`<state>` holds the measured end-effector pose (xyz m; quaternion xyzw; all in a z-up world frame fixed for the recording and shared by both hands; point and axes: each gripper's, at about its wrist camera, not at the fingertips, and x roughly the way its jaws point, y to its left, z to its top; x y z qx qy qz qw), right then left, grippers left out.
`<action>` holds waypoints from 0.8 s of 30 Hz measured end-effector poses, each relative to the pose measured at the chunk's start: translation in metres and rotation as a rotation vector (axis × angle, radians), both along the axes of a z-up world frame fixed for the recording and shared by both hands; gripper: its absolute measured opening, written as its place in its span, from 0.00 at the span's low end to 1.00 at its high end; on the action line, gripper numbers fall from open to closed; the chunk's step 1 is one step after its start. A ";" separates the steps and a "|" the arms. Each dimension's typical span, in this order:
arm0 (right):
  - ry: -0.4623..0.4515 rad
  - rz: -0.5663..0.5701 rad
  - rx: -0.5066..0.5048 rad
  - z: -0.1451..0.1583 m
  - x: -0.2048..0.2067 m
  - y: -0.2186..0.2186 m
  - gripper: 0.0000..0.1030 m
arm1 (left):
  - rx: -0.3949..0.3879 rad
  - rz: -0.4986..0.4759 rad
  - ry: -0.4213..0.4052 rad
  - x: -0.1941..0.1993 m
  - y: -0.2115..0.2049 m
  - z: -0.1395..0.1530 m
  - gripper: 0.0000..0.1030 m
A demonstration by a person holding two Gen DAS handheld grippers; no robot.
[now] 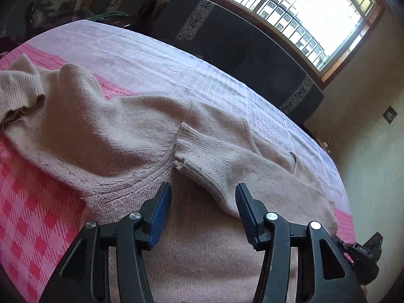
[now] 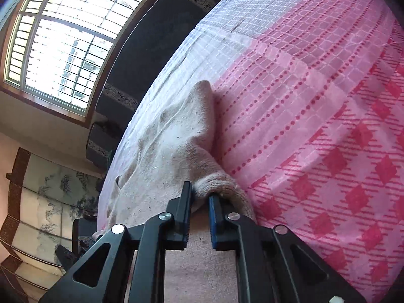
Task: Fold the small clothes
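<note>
Left gripper [image 1: 203,189] released, blue-padded jaws spread apart above the beige knit sweater [image 1: 121,136], nothing pinched between them; ribbed cuff [image 1: 194,151] of one sleeve lying just ahead of the gap, folded in across the sweater's body, its open end frayed. Right gripper [image 2: 200,193] clenched on a bunched ribbed fold of the same sweater [image 2: 171,136], knit squeezed tight between the two pads and bulging out past the tips. From that pinch, fabric drawn up into a ridge that runs away to a peak [image 2: 203,84] further along the cloth. Sweater spread across the bed, hem band [image 1: 121,189] near the left gripper, a rolled collar or second cuff [image 1: 20,93] off at the far left end of the left wrist view, small dark specks scattered over the knit. Under the garment, a bedspread [image 2: 315,101] woven in pink: red diamond check at one side, dotted stripes through the middle, pale white grid toward the far edge. Beyond the bed, a dark patterned sofa [image 1: 240,50] along the wall below a large barred window [image 1: 315,7], bright with daylight. In the right wrist view, a painted folding screen [image 2: 50,189] standing at the left, beside the bed's end.
</note>
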<state>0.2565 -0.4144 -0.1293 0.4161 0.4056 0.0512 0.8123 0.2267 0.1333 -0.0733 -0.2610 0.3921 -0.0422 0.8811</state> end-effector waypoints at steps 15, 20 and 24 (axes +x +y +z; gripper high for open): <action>-0.222 0.364 -0.307 0.037 -0.050 0.094 0.23 | 0.098 0.303 0.014 -0.066 0.217 0.054 0.52; -0.200 0.383 -0.331 0.026 -0.054 0.103 0.25 | 0.090 0.157 0.033 -0.046 0.236 0.055 0.52; -0.158 0.379 -0.305 0.017 -0.048 0.099 0.25 | 0.243 -0.047 0.052 -0.020 0.205 0.053 0.52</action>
